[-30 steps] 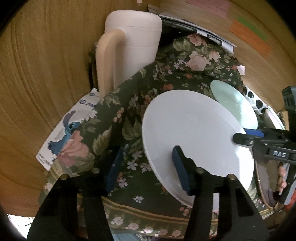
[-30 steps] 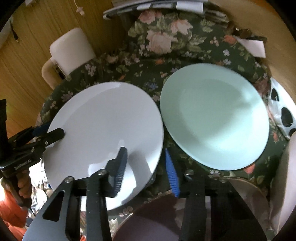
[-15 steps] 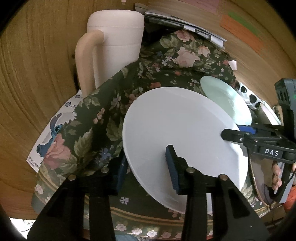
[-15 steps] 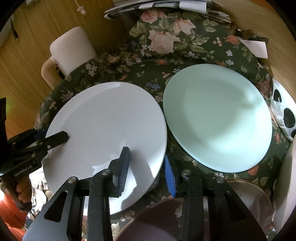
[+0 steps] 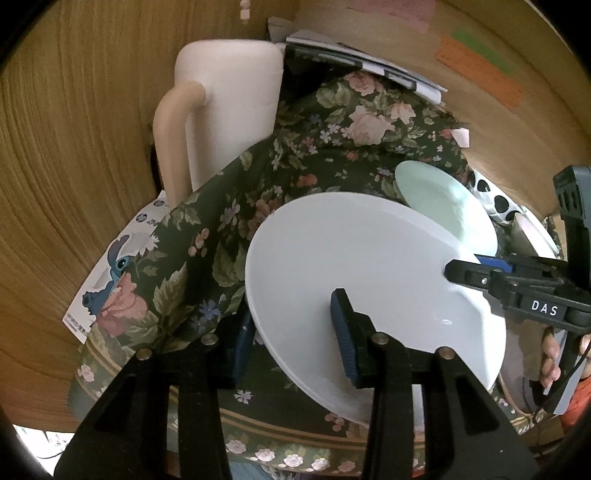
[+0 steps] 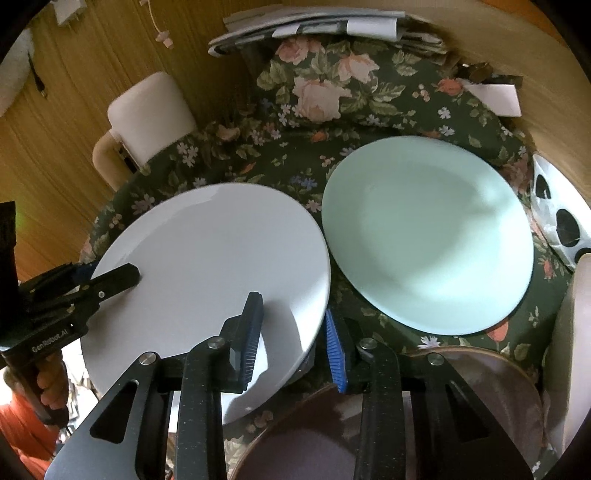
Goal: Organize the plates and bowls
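A large white plate (image 5: 362,280) (image 6: 207,266) lies on the floral tablecloth (image 5: 258,177). My left gripper (image 5: 291,332) straddles its near-left rim, one finger above and one below, jaws apart. My right gripper (image 6: 291,332) straddles the opposite rim the same way, jaws apart. The right gripper shows in the left wrist view (image 5: 480,275), and the left gripper shows in the right wrist view (image 6: 107,275). A pale green plate (image 6: 424,236) (image 5: 443,203) lies just right of the white one.
A brown plate (image 6: 461,406) sits under the right gripper. A black-spotted white dish (image 6: 557,214) lies at the right edge. A cream chair (image 5: 221,110) stands behind the table. Stacked papers (image 6: 314,22) lie at the back by the wooden wall.
Both grippers have slid further onto the white plate's rim from opposite sides. The plates have not moved on the cloth.
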Tool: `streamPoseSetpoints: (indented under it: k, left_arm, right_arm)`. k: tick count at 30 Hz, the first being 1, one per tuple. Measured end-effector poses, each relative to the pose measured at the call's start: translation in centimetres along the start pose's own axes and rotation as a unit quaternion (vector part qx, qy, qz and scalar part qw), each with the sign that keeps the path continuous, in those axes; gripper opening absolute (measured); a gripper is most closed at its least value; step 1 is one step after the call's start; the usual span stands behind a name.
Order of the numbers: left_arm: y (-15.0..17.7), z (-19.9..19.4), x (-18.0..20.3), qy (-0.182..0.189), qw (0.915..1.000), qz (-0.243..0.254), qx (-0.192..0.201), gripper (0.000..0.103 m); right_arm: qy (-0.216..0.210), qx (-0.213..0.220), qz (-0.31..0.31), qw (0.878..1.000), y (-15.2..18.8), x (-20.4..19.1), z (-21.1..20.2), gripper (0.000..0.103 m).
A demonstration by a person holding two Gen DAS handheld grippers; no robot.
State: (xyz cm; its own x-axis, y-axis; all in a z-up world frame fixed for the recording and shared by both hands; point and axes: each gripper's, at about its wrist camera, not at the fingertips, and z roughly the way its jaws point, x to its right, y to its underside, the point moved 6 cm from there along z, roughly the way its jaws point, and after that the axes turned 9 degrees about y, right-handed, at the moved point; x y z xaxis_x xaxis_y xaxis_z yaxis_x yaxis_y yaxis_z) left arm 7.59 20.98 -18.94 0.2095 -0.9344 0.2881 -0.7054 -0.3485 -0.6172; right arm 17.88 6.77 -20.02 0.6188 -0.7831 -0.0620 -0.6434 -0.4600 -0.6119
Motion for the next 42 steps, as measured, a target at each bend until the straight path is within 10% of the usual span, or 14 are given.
streamPoseSetpoints:
  k: [42]
  left_arm:
    - [0.1,-3.8,12.4,0.072,0.9910,0.107,0.037,0.040]
  right_arm:
    - [0.061,0.093,0.085,0.990,6.4,7.7,-11.7,0.030]
